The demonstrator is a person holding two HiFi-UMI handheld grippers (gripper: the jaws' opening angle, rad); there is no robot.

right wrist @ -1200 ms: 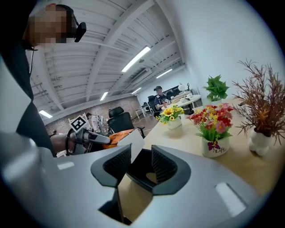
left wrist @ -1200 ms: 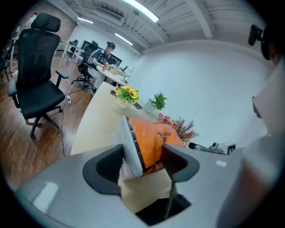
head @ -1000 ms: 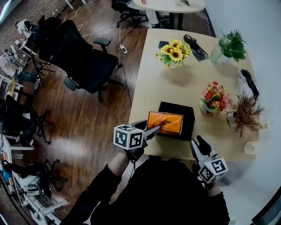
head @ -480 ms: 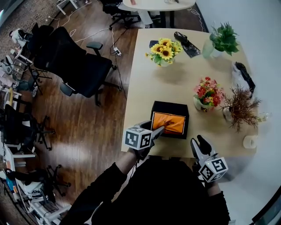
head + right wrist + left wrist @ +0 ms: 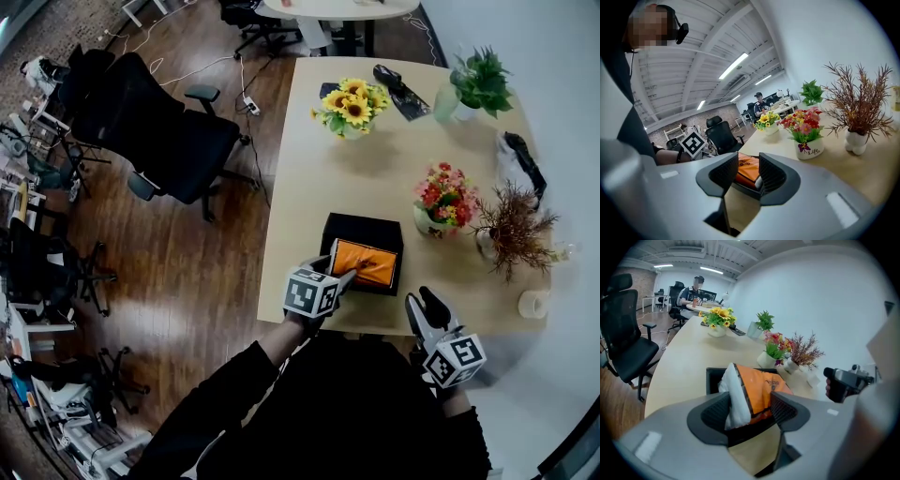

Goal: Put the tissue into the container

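Left gripper point(image 5: 751, 408) pinching near end of orange plastic-wrapped tissue pack point(image 5: 759, 391), tilted over open black rectangular box point(image 5: 361, 227) at head-view centre, long axis running ahead into it; right gripper point(image 5: 424, 307) spread, empty, lower right, farther off.

The left tool point(image 5: 751, 411) hid the lower end of the orange tissue pack point(image 5: 761, 387) and part of the black container point(image 5: 713, 379); the pack's print was too small to read.

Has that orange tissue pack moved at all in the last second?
Yes. The orange tissue pack, gripped by the left gripper, has shifted right: it overhung the black container's left wall before and now lies inside its outline.
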